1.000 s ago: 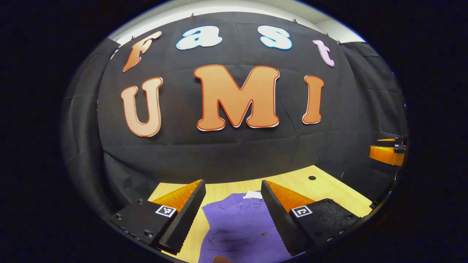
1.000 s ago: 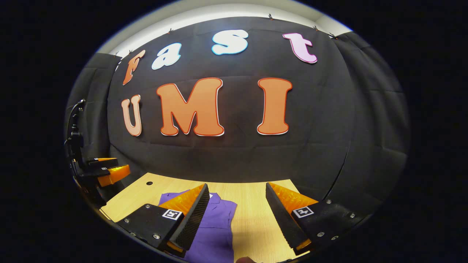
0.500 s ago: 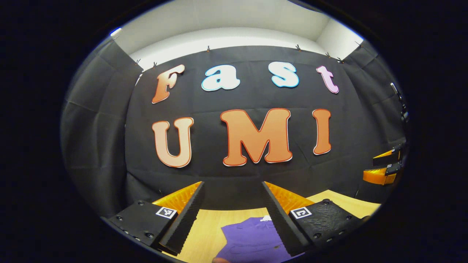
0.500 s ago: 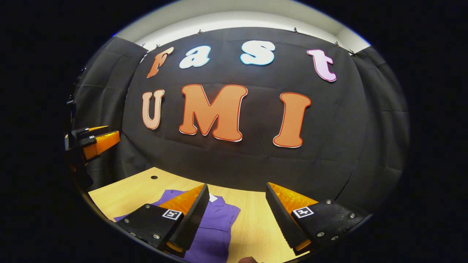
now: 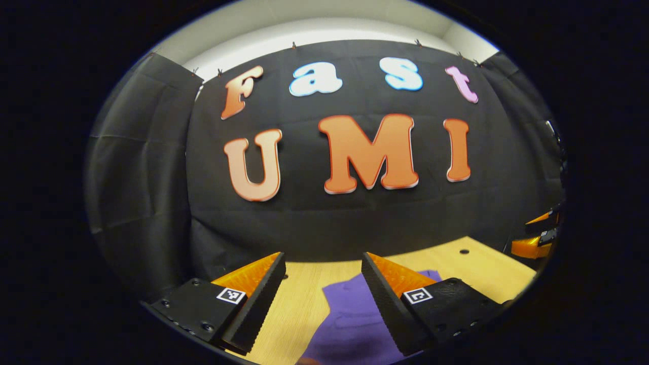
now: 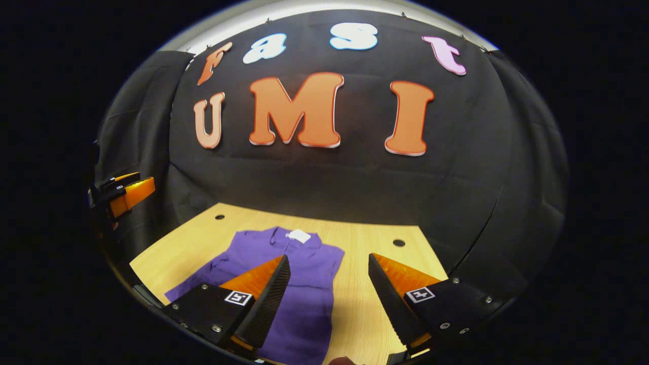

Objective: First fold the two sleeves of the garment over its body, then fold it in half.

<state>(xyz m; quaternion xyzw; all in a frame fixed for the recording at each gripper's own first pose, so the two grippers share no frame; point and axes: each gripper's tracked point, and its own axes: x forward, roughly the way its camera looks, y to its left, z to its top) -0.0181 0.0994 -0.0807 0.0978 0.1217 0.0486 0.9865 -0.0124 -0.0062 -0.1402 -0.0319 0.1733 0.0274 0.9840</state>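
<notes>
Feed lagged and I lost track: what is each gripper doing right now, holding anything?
Left gripper: open, holding nothing, above the purple garment.
Right gripper: open, holding nothing, above the wooden table.

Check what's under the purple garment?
The purple garment lies flat on the wooden table. Only the table shows around it; anything beneath the cloth is covered.

Black screw-studded gripper bodies, square markers
</notes>
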